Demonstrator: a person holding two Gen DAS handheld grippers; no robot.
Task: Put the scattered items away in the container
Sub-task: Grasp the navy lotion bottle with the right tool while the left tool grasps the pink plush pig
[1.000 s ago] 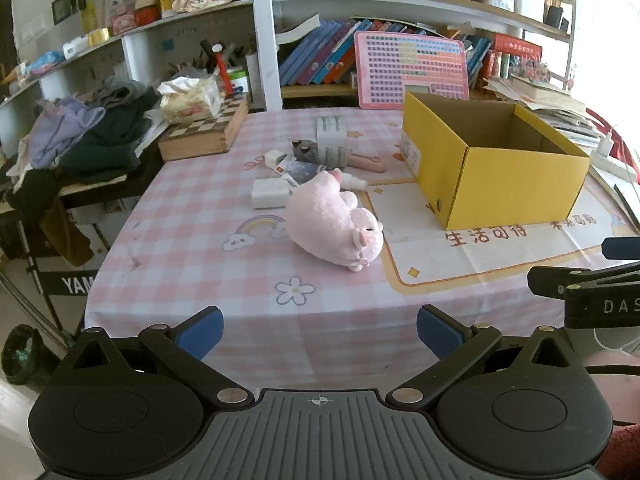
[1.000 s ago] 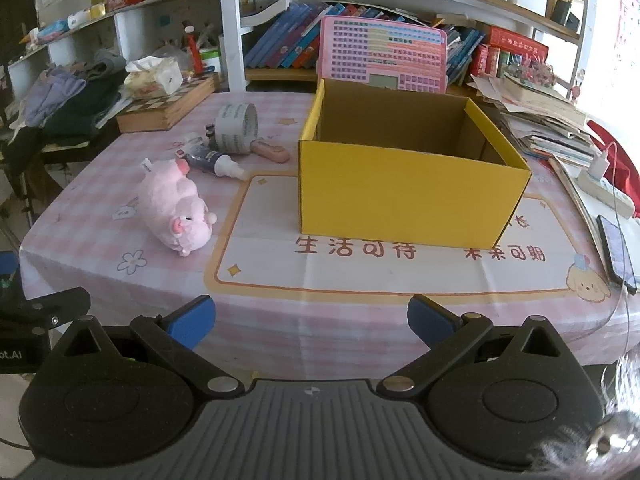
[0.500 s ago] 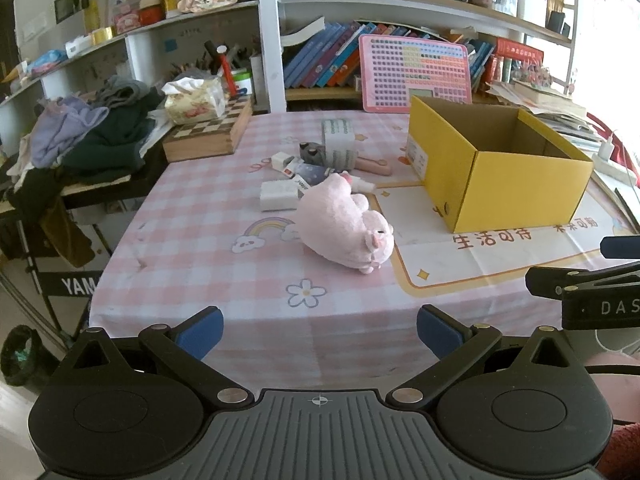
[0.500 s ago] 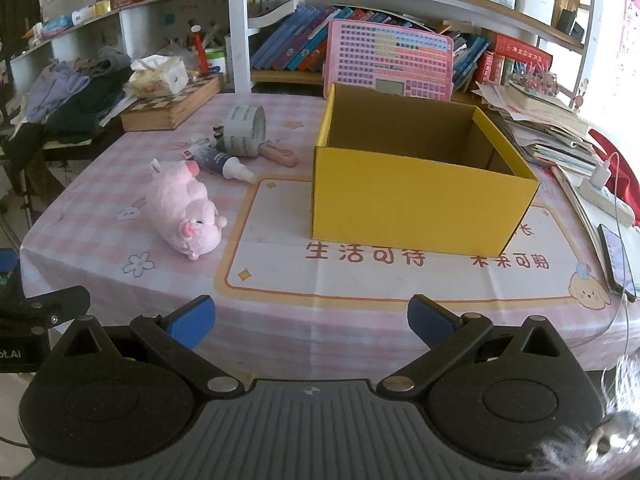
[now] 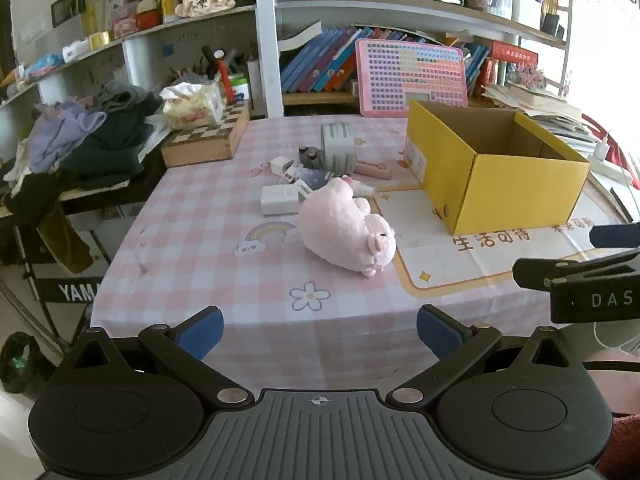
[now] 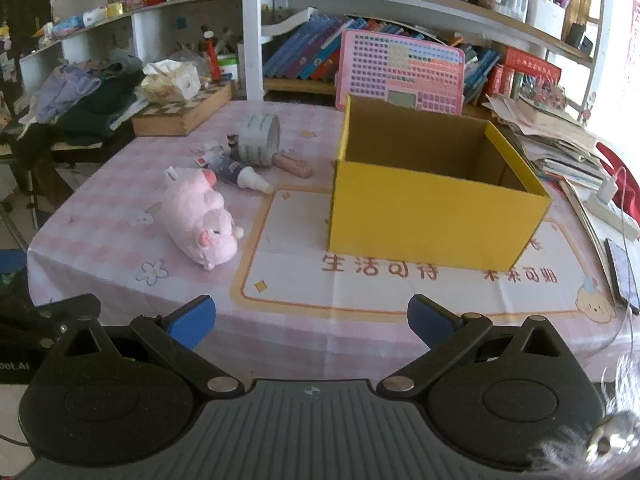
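Observation:
An open yellow cardboard box (image 5: 496,184) (image 6: 432,212) stands on the pink checked tablecloth and looks empty. A pink plush pig (image 5: 346,228) (image 6: 202,218) lies left of it. Behind the pig lie a white block (image 5: 279,200), a dark glue bottle (image 6: 240,172), a tape roll (image 5: 338,148) (image 6: 260,140), a pink stick (image 6: 292,166) and small bits. My left gripper (image 5: 319,330) is open and empty at the table's near edge, short of the pig. My right gripper (image 6: 311,318) is open and empty in front of the box.
A wooden chessboard box (image 5: 206,140) with a tissue pack sits at the table's far left corner. Clothes (image 5: 92,140) pile on a side table to the left. Bookshelves and a pink keyboard toy (image 5: 412,76) stand behind. Papers, a power strip and a phone (image 6: 622,272) lie right.
Both grippers have moved forward and up a little towards the table; the pig and box look nearer. Nothing on the table has moved and both jaws stay open.

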